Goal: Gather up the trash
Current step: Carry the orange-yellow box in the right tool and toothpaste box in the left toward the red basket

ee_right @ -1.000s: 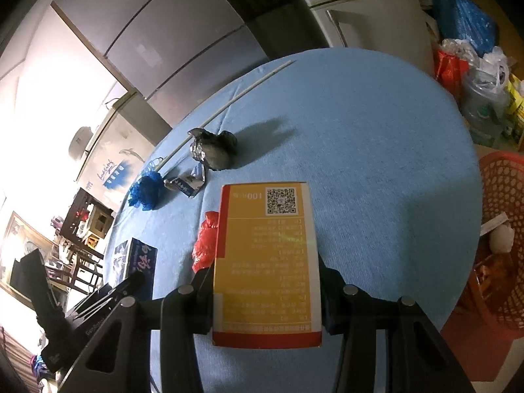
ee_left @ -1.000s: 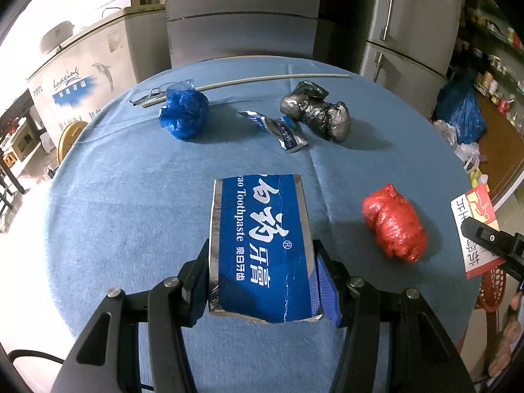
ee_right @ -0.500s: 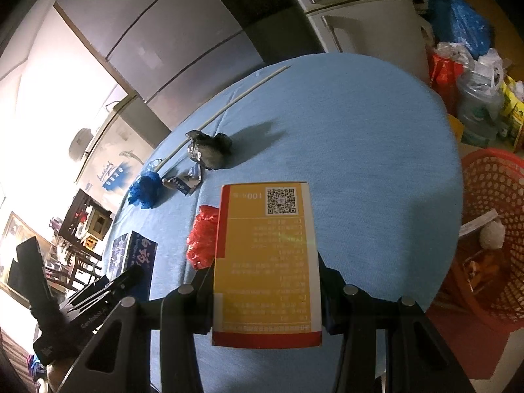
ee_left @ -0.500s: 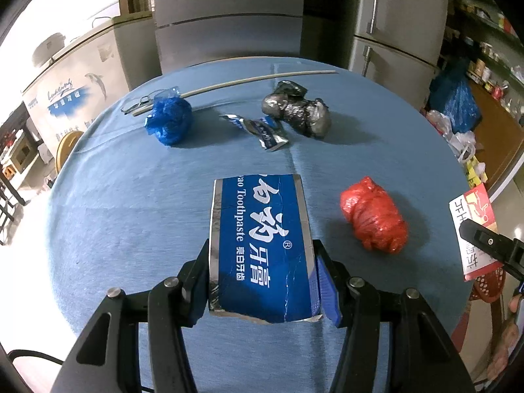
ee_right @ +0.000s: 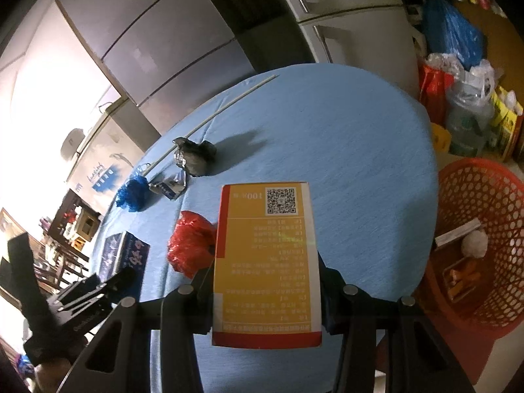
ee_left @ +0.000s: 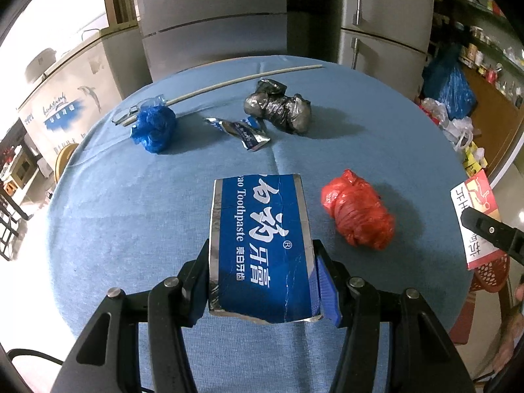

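My left gripper [ee_left: 262,281] is shut on a blue toothpaste box [ee_left: 262,242], held above the blue round table [ee_left: 131,203]. My right gripper [ee_right: 267,294] is shut on a yellow and red carton [ee_right: 267,262], above the table's near edge. On the table lie a crumpled red bag [ee_left: 358,216], a black bag wad [ee_left: 278,106], a blue bag wad [ee_left: 154,127], a torn foil wrapper [ee_left: 239,129] and a thin white stick [ee_left: 229,82]. The right wrist view shows the left gripper [ee_right: 108,286] with its blue box [ee_right: 126,255] at lower left, beside the red bag [ee_right: 190,242].
A red mesh basket [ee_right: 484,255] with some scraps inside stands on the floor right of the table. Fridges [ee_left: 213,19] stand behind the table. Plastic bags and bottles [ee_right: 458,98] crowd the floor at the far right.
The left gripper has drifted with its box, so the table's trash now sits further left in its view. In the right wrist view the red basket shows more fully.
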The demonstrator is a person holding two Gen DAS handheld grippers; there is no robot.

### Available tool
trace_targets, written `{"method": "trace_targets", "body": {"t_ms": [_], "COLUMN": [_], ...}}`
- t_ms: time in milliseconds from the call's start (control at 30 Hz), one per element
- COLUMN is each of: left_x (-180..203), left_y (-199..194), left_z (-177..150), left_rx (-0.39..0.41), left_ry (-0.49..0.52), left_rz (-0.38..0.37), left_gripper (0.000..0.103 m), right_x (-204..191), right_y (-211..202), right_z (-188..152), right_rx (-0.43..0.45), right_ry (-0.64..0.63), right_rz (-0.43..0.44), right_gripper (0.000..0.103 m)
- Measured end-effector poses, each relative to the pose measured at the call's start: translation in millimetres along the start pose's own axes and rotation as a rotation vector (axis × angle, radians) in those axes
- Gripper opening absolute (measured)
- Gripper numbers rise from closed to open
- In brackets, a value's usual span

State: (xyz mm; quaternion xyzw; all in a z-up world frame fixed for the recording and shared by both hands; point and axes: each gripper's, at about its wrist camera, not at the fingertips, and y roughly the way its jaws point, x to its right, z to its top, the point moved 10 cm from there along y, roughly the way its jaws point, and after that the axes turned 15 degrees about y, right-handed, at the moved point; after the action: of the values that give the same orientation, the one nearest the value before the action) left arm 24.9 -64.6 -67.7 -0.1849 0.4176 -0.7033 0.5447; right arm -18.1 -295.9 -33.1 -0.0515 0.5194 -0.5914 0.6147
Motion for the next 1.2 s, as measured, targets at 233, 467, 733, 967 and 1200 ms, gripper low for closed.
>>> {"method": "trace_targets", "body": {"t_ms": [233,467,733,967,1200], "left_x": [6.3,12.2,18.8,26.1,30.8], "left_y": [-6.3,-14.1,-21.6,-29.9,-34.1], "left_z": [0.4,3.4,6.5,12.3,18.9], "left_rx": [0.012,0.034,0.045,0.063,0.075], "left_ry": [0.019,0.039,0.066,0.104,0.116], "left_rz": [0.004,0.0,0.003,0.01,0.009], "left_gripper": [0.058,0.058,0.058,0.058,0.058], "right_x": [-0.6,2.8,4.1,7.2,17.9], "right_y": [-4.4,-12.4,-23.2,-30.7,-41.3], "right_z": [-0.1,4.0,9.1,13.7,22.0], "right_rx": [0.024,0.044,0.066,0.085,0.11], "right_ry": [-0.076,-0.092,-0.106,-0.099,-0.083], "right_rz": [-0.058,-0.086,-0.104,-0.107,-0.12], "right_gripper": [0.049,0.049,0.049,0.049,0.049]}}
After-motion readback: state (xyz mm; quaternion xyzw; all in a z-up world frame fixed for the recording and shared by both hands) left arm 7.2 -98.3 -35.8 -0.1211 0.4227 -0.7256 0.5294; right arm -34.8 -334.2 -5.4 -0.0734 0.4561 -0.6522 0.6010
